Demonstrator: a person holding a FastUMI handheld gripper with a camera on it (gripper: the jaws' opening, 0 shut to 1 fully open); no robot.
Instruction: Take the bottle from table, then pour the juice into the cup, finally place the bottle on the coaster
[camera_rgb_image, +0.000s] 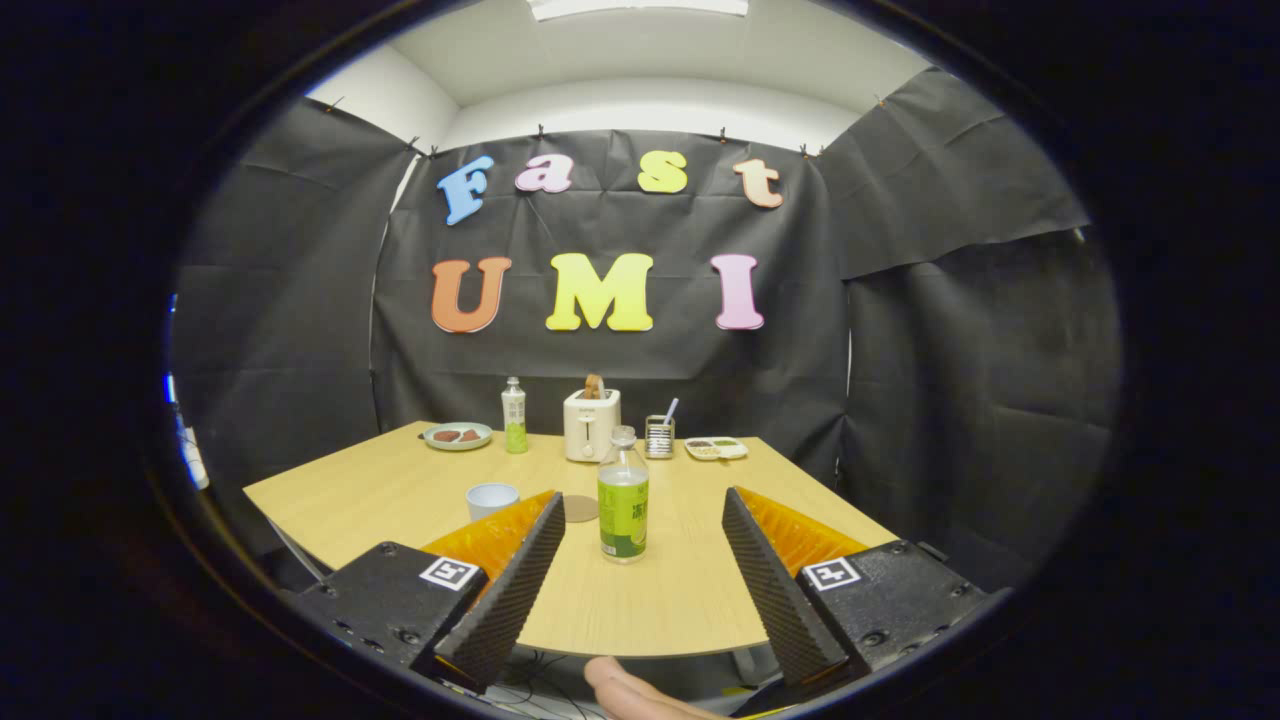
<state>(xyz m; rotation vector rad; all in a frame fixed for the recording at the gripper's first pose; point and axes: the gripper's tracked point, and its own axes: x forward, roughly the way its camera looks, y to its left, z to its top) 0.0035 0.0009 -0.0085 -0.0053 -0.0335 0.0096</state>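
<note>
Just ahead of the widely spread fingers (520, 570), which hold nothing, the bottle (623, 495) stands upright on a pale wooden table (400, 490). Beyond the left finger sit the cup (492, 499) and coaster (581, 508); black cloth walls the booth.

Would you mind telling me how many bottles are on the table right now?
2. One bottle stands just ahead of the open tool, between its fingers and right of the cup. A second bottle stands at the far edge, between the plate and the toaster.

Black cloth walls (300, 300) surround wooden table (400, 490).
</note>
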